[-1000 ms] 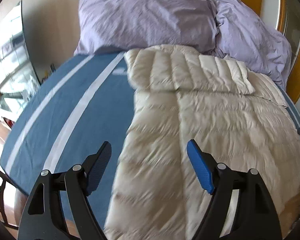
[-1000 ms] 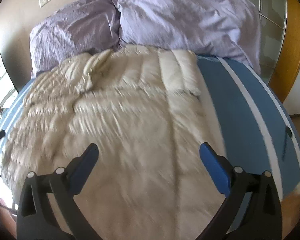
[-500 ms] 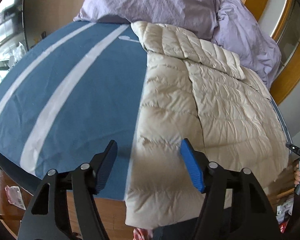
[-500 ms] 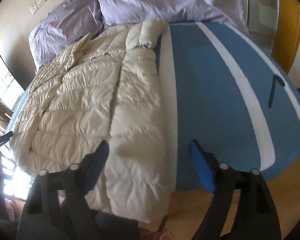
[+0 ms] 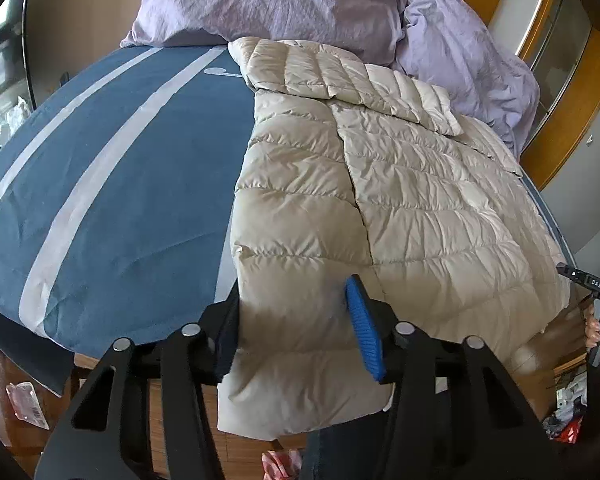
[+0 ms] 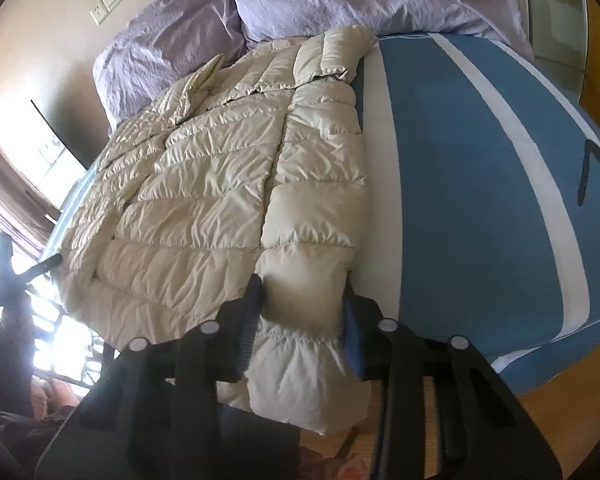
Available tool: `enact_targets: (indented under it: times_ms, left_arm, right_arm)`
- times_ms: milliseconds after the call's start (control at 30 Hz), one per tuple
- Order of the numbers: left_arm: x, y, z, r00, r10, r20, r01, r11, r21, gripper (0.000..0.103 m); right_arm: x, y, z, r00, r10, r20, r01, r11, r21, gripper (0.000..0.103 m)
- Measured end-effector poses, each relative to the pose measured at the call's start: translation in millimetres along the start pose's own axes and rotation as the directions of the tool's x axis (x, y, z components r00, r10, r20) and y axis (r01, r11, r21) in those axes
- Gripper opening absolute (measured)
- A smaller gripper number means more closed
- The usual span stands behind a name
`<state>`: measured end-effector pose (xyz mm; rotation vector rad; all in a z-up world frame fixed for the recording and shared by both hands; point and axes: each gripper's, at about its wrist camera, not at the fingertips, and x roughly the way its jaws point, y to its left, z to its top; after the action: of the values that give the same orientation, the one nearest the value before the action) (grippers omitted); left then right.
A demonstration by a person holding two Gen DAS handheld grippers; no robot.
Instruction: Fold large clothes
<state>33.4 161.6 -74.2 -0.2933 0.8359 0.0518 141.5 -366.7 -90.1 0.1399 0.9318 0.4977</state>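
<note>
Left gripper (image 5: pixel 296 328) released | right gripper (image 6: pixel 300 320) released | jacket (image 5: pixel 400 184) cream, quilted, flat

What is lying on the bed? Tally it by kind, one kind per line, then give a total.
Cream down jacket: 1
Lavender pillows: 2
Blue white-striped bedspread: 1
Total: 4

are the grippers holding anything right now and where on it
Both straddle the cream quilted down jacket at its near hem: left gripper at one corner, right gripper at the other. Firm clamping cannot be told.
</note>
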Motion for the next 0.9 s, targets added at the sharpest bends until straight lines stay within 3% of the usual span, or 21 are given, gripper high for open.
enact_targets:
  times_ms: [433, 500, 600, 900]
  left_arm:
    - [-3, -3, -7, 1.0, -0.022, 0.004, 0.022, 1.0, 0.0, 0.048]
    - [-2, -5, -7, 1.0, -0.026, 0.004, 0.026, 1.0, -0.004, 0.04]
    - [0, -6, -7, 0.999, -0.052, -0.005, 0.052, 0.998, -0.023, 0.025]
    - [-4, -13, -8, 0.997, -0.082, 0.004, 0.082, 0.996, -0.046, 0.012]
  right_arm:
    - [-2, -17, -7, 0.993, 0.106, 0.042, -0.109, 0.991, 0.076, 0.034]
    - [-1, -15, -7, 0.993, 0.107, 0.04, -0.109, 0.992, 0.067, 0.032]
    - [2, -15, -9, 0.991, 0.131, 0.022, -0.132, 0.988, 0.081, 0.017]
    - [-1, -14, -8, 0.98, 0.193, 0.05, -0.198, 0.973, 0.121, 0.008]
